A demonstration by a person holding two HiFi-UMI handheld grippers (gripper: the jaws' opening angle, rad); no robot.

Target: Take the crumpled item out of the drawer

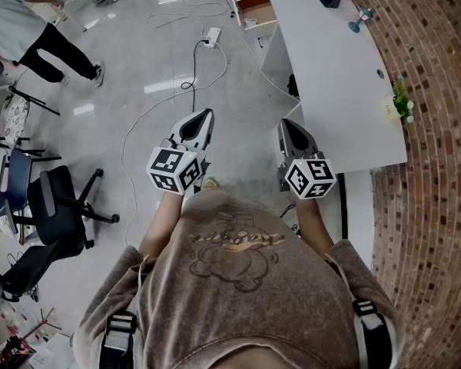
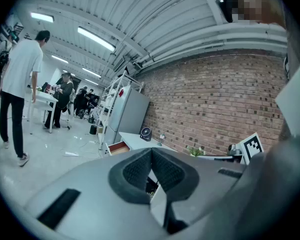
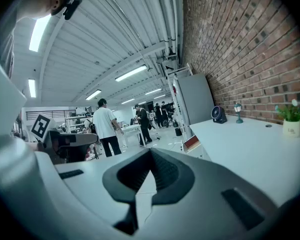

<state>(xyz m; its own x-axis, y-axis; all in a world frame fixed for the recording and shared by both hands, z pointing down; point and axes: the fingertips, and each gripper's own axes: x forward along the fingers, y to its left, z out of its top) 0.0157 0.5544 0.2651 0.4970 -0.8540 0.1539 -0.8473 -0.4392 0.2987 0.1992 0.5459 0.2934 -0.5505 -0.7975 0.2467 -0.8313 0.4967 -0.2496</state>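
step: approach, drawer unreached | left gripper [image 1: 206, 118], right gripper [image 1: 289, 125]: fingers [image 2: 135, 171] closed tight, empty | open drawer [image 1: 255, 10] stood at desk [image 1: 330, 75] far-left corner; crumpled item inside indiscernible | next: needed walking over, opening fingers

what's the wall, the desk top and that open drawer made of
Wall: brick, matte reddish-brown, with pale mortar lines between the courses.
Desk top: smooth white board, probably laminate; it looks even, with no grain.
Drawer: the brown inside looks like wood or wood-look board, with a white edge; too small to tell which.
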